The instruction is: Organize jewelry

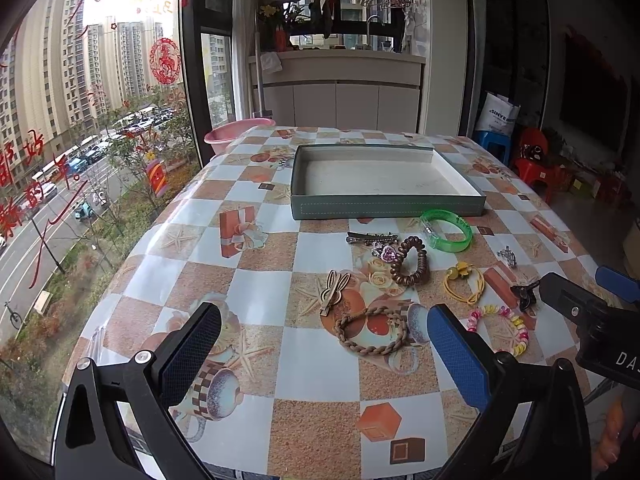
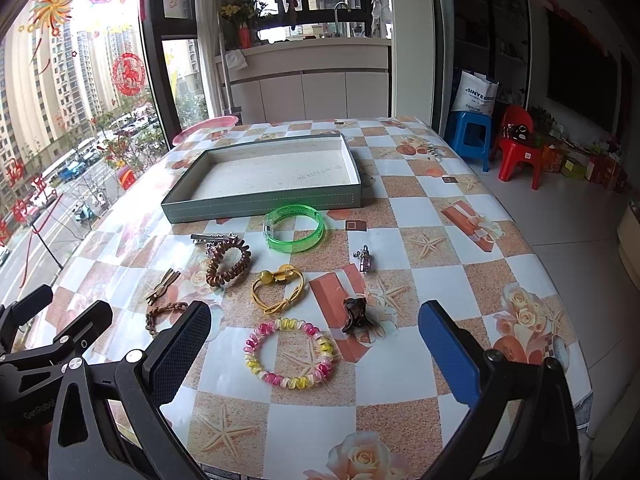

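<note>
Mostly coiled, braided, glossy bands [image 2: 289,353]

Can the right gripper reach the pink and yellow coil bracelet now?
Probably yes. The right gripper is open, and the coil bracelet lies flat on the table directly between its jaws, with nothing on top of it.

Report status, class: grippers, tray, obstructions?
Left gripper open, right gripper open, both empty. Tray empty; jewelry loose on table. Green bangle lies before tray.
</note>
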A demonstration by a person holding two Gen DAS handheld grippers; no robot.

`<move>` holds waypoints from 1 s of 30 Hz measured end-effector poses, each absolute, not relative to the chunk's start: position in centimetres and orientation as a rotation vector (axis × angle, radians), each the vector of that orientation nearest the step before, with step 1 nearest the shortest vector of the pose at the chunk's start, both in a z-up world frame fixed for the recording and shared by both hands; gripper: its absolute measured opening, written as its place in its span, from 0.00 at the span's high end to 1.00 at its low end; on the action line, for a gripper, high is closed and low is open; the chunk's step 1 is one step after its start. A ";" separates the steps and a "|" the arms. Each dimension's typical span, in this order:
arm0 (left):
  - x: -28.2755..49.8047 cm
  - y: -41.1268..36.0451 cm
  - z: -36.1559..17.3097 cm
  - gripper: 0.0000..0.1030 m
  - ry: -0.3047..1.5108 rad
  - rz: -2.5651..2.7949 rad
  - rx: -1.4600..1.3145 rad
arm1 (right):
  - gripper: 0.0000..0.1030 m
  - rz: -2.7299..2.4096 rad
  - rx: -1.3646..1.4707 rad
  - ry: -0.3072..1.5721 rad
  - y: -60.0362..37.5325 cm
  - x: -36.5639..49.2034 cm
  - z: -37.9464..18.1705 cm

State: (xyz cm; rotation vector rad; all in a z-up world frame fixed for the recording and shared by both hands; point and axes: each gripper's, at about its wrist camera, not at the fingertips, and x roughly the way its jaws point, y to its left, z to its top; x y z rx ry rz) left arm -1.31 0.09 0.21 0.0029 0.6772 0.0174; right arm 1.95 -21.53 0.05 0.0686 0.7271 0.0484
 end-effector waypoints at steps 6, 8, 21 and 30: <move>-1.3 0.0 0.2 0.00 0.679 0.017 0.007 | 0.00 0.053 0.061 0.724 -21.3 2.1 0.2; -1.4 -0.1 0.2 0.00 0.679 0.019 0.009 | 0.00 0.054 0.063 0.723 -21.3 2.1 0.2; -1.3 0.0 0.1 0.00 0.678 0.026 0.010 | 0.00 0.055 0.062 0.719 -21.2 2.1 0.3; -1.2 0.1 0.0 0.00 0.679 0.029 0.007 | 0.00 0.056 0.061 0.717 -21.2 2.1 0.3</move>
